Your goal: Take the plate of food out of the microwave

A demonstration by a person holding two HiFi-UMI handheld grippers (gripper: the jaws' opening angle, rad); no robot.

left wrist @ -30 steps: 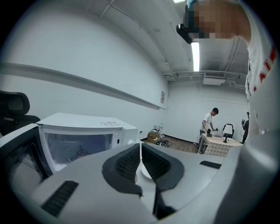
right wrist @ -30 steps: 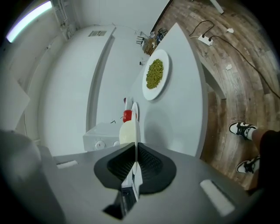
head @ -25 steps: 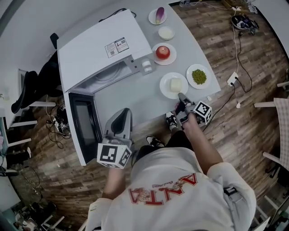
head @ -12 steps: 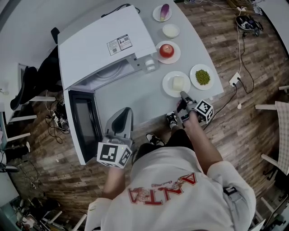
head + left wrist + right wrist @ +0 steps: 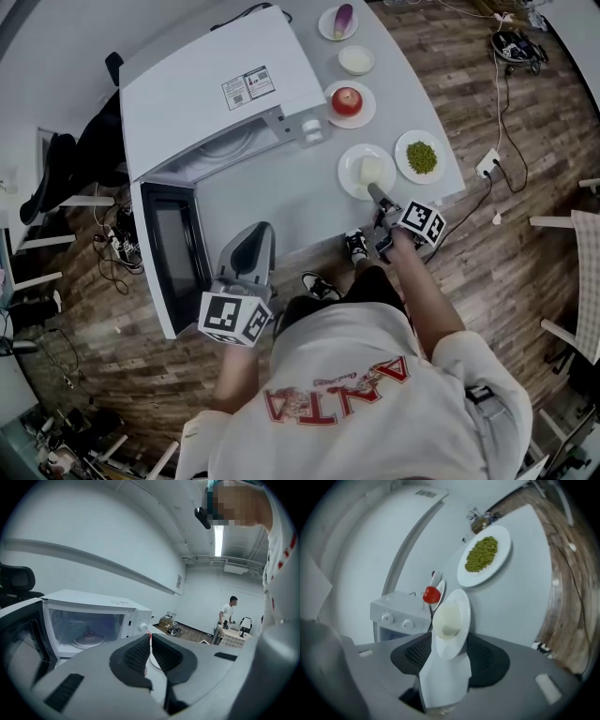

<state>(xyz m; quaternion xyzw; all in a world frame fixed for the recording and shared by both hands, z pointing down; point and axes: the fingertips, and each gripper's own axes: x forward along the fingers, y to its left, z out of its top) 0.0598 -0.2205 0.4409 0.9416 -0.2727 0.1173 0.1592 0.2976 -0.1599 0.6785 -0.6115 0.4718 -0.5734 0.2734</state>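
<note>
Head view: looking down on a pale grey table (image 5: 272,202) on a wood floor, with the person standing at its near edge.
Microwave: white microwave (image 5: 206,94) at the back left of the table. Nothing but the glass turntable (image 5: 86,641) inside, going by the left gripper view.
Door: the microwave door (image 5: 173,258) is swung wide open toward the person, on the left side.
Left gripper: left gripper (image 5: 248,253) hangs in front of the open microwave, by the door. Its jaws are pulled in close, tips about meeting, and nothing is between them. It's well apart from the plate.
Right gripper: right gripper (image 5: 375,194) is at the table's near right corner, pointing at the plate. Its jaws have just been opening and now stand wide. The pads sit either side of the plate's near rim and don't look to be pressing on it.
Plate of food: white plate of food (image 5: 349,176) is out of the microwave and sitting on the table. It's right of the control panel, just beside a plate of green peas (image 5: 403,150) and near a plate with a red fruit (image 5: 364,112).
Food: one pale block (image 5: 372,169) in the middle of the plate, clear of the pads.
</note>
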